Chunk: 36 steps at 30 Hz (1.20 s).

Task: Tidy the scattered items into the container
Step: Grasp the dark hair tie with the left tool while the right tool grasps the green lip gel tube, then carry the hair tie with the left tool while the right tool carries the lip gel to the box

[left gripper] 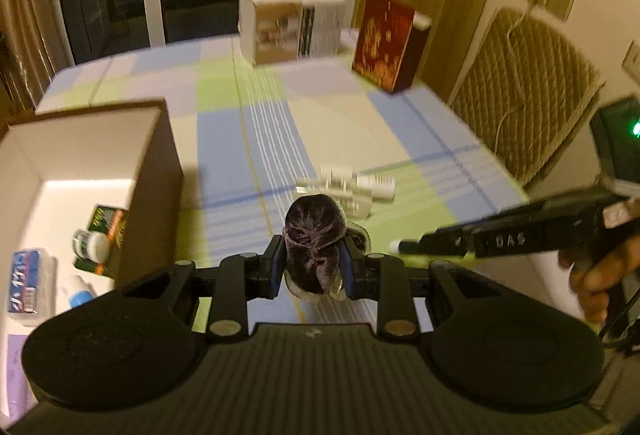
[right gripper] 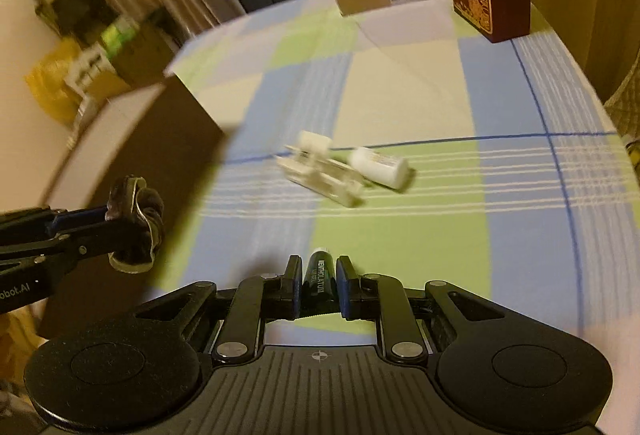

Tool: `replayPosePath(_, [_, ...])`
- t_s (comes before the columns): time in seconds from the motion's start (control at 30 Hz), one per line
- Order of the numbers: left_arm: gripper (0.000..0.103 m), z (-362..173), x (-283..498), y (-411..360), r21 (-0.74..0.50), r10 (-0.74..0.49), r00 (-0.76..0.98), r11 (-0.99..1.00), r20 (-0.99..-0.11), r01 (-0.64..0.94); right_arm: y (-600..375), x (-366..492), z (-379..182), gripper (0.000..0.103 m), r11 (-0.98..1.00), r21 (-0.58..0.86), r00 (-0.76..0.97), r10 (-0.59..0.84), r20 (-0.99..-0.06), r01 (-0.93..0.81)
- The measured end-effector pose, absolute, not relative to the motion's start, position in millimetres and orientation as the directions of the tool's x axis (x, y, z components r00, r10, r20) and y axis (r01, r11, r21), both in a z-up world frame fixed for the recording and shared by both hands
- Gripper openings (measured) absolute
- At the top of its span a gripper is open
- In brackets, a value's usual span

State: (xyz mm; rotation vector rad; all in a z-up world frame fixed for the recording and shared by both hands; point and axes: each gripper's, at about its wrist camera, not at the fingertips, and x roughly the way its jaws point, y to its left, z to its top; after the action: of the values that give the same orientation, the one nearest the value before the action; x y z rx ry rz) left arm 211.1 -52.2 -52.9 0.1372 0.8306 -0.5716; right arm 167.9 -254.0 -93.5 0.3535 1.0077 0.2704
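- Velvety dark purple fabric, a scrunchie-like bundle (left gripper: 314,235) with a bit of clear wrapping around it, is clamped between the blue pads of the left hand-held gripper (left gripper: 312,267), lifted off the table.
- Held alongside, the right hand-held gripper (right gripper: 318,281) is clenched on a dark green Mentholatum lip-balm stick (right gripper: 320,275), its white end pointing forward.
- Just to the left sits the open cardboard box (left gripper: 150,171), the container; inside it lie a small white jar, a blue-and-white packet and a blue-capped tube.
- To do this step well, I'd say each load should go over the box's tall near wall and well down inside before the grip is loosened, one at a time so the tools don't knock together.
- Left wrist looks level, pointing across the checked tablecloth (right gripper: 400,243); a hand (left gripper: 600,275) grips the right tool from the side, angled inward.
- Further out, white plastic pieces (right gripper: 320,171) and a small white bottle (right gripper: 380,167) lie on the cloth, not yet collected.
- Two upright boxes stand at the far edge.
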Motion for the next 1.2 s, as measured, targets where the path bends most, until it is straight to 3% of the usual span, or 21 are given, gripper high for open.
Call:
replayPosePath(0.4, [0.024, -31, 206, -1, -0.140, -0.422, 0.600, 0.878, -0.680, 0.458, -231, 168, -73, 0.020, 0.908, 0.414, 0.560, 0.379, -0.737, -0.069])
replayPosePath(0.7, [0.024, 1, 213, 54, -0.189, -0.370, 0.709, 0.927, -0.600, 0.323, -178, 189, -4, 0.020, 0.882, 0.399, 0.627, 0.463, -0.626, -0.252])
replayPosePath(0.93, [0.024, -7, 229, 116, -0.200, -0.228, 0.727, 0.972, -0.647, 0.127, -104, 217, 32, 0.020, 0.803, 0.425, 0.565, 0.595, -0.572, -0.417])
replayPosePath(1.2, [0.024, -37, 250, 158, -0.181, -0.114, 0.646, 0.983, -0.755, -0.038, -6, 257, 3, 0.020, 0.767, 0.389, 0.411, 0.615, -0.673, -0.511])
